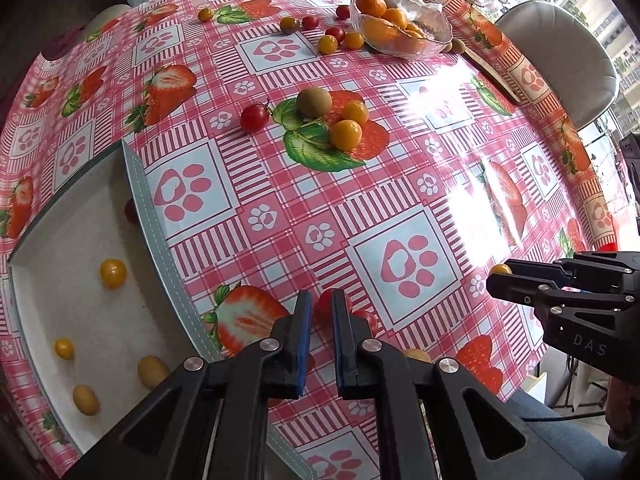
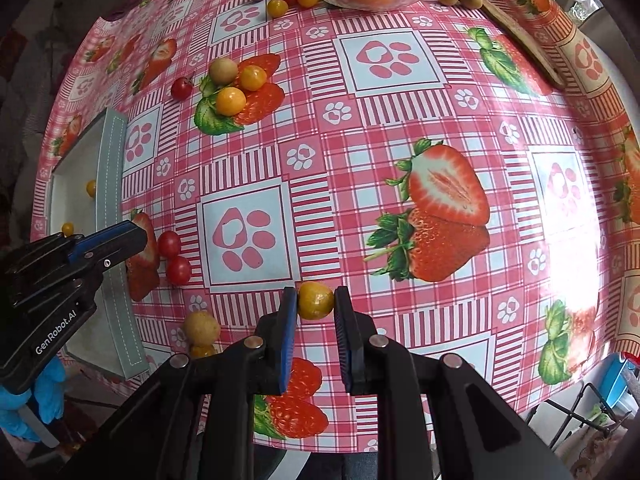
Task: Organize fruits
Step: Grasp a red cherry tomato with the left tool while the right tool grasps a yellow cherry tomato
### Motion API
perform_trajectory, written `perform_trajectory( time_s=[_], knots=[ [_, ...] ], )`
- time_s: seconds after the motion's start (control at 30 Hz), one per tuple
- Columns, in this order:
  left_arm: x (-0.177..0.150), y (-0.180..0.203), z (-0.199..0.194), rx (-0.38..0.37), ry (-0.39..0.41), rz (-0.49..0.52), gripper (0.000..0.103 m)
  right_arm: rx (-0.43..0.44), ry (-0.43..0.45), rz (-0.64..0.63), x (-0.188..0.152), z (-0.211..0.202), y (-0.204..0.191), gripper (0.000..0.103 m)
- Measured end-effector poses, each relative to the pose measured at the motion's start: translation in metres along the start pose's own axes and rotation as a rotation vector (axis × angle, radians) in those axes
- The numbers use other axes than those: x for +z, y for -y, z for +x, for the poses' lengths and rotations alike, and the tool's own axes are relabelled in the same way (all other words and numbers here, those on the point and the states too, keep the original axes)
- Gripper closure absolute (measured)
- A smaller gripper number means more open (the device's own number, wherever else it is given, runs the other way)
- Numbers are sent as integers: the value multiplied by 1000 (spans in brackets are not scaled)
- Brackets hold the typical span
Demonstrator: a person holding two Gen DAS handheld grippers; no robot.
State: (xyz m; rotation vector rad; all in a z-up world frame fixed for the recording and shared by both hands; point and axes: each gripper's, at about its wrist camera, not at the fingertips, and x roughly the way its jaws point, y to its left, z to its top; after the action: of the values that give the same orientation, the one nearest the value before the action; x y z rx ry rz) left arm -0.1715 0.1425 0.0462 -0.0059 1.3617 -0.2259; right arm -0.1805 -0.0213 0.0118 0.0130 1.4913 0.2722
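My right gripper point(image 2: 315, 304) is shut on a yellow cherry tomato point(image 2: 315, 301), pinched at the fingertips just above the tablecloth. My left gripper point(image 1: 321, 304) is narrowly open above two red cherry tomatoes point(image 2: 168, 243), which sit apart from its fingers; one red tomato point(image 1: 325, 305) shows in the gap. A grey tray point(image 1: 138, 216) at the left holds several yellow tomatoes point(image 1: 113, 273) and small brown fruits point(image 1: 152, 371). A kiwi berry point(image 1: 313, 102), two yellow tomatoes point(image 1: 345, 134) and a red tomato point(image 1: 254, 117) lie mid-table.
A glass bowl point(image 1: 434, 36) of oranges stands at the far side, with several loose tomatoes point(image 1: 328, 44) beside it. A pale fruit point(image 2: 201, 326) and a yellow tomato lie near the tray's front corner. A wooden board point(image 1: 496, 76) and a chair point(image 1: 560, 60) are at the right.
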Motion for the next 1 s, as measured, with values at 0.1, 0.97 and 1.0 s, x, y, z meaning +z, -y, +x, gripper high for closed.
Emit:
perform_trajectory(
  time_s=[0.1,0.97,1.0],
  knots=[
    [1,3,10,10,-27,7,92,2,-4,2,-1,2,-2,83],
    [14,33,36,53,-66,-20,55,6,0,44,-13,-3,15,83],
    [14,38,37,74,-62,-5,65,6,0,47,-13,-3,15,83]
  ],
)
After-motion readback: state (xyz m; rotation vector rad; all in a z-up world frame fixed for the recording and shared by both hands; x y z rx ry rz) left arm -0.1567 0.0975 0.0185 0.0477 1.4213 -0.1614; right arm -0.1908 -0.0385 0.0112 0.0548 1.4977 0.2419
